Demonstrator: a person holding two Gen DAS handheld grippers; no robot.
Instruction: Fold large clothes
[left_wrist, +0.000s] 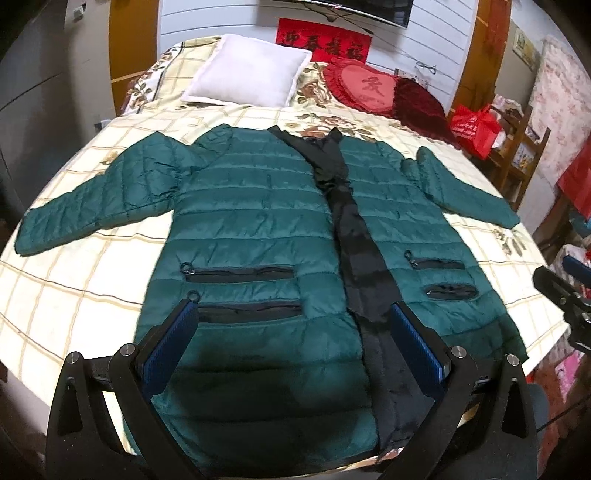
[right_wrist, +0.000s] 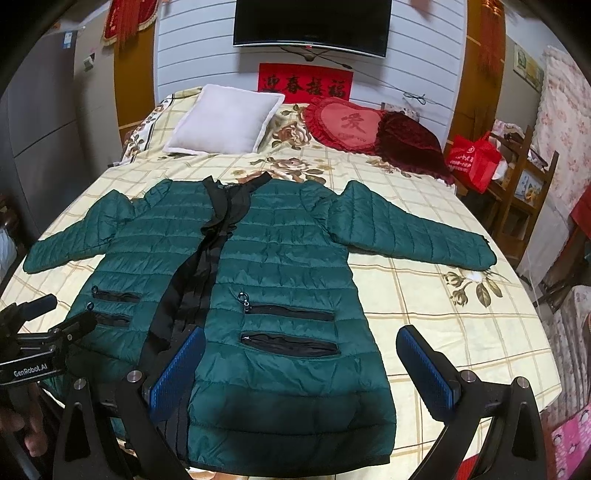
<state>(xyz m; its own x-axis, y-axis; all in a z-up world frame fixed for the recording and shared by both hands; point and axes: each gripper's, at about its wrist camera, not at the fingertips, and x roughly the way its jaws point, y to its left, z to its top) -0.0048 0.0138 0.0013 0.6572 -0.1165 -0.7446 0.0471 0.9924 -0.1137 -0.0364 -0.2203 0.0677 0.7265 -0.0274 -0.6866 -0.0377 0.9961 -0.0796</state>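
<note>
A dark green quilted jacket (left_wrist: 251, 229) lies flat and face up on the bed, sleeves spread to both sides, its black front placket running down the middle. It also shows in the right wrist view (right_wrist: 291, 266). My left gripper (left_wrist: 293, 314) is open and empty, hovering above the jacket's lower left half near the hem. My right gripper (right_wrist: 301, 339) is open and empty, above the jacket's lower right half. The right gripper shows at the right edge of the left wrist view (left_wrist: 565, 295); the left gripper shows at the left edge of the right wrist view (right_wrist: 48, 332).
The bed (right_wrist: 424, 306) has a cream checked floral sheet. A white pillow (right_wrist: 225, 120), a red heart cushion (right_wrist: 343, 123) and a dark red cushion (right_wrist: 410, 147) lie at the head. A wooden shelf with a red bag (right_wrist: 474, 158) stands to the right.
</note>
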